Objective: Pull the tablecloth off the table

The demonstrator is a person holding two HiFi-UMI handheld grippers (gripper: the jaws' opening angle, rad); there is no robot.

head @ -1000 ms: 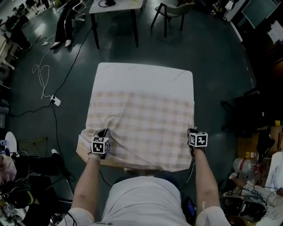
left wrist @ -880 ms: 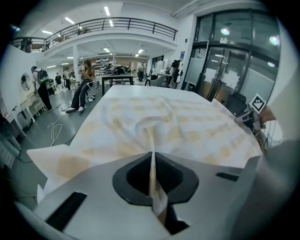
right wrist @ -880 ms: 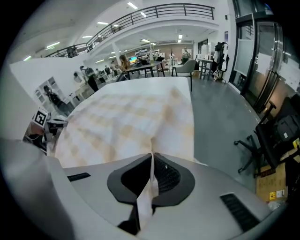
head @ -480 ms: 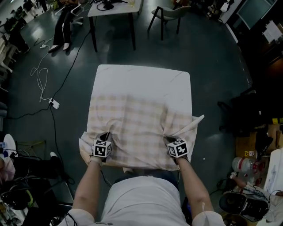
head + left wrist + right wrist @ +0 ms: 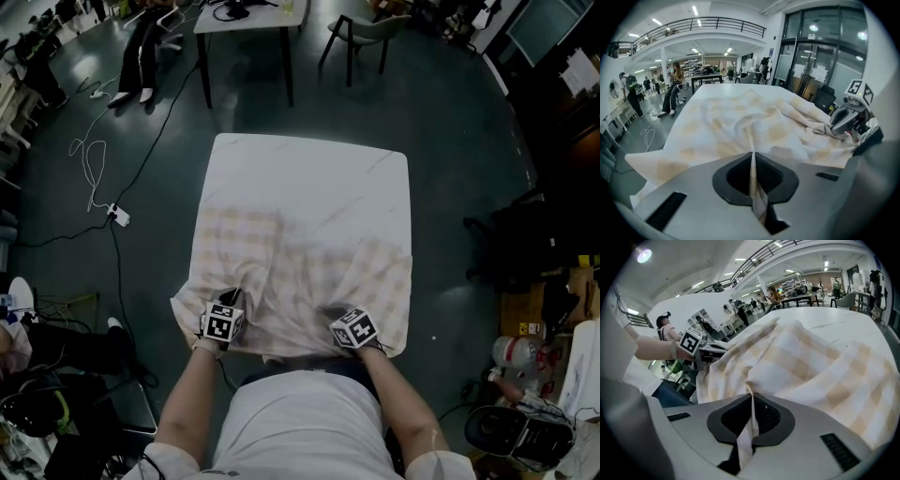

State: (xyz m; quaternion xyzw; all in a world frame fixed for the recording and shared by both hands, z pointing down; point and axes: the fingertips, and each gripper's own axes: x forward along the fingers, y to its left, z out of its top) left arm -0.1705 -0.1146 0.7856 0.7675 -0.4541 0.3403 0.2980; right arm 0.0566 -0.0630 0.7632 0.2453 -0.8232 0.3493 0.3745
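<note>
left gripper (image 5: pixel 753 180) clamped on a pinch of the checked tablecloth (image 5: pixel 281 272). right gripper (image 5: pixel 751 418) likewise, a fold of cloth nipped between its closed jaws. cloth lies rumpled over the near half of the table (image 5: pixel 309 169); far half bare. floor at left: white cable (image 5: pixel 86 159), power strip (image 5: pixel 118 215). beyond the table: second table (image 5: pixel 246 17), chair (image 5: pixel 361 26).

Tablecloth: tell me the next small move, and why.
Probably draw both hands back toward the body together. The left gripper and right gripper are each shut on the near edge of the tablecloth. The far part of the table is bare, and the bunched tablecloth covers only the near half.
</note>
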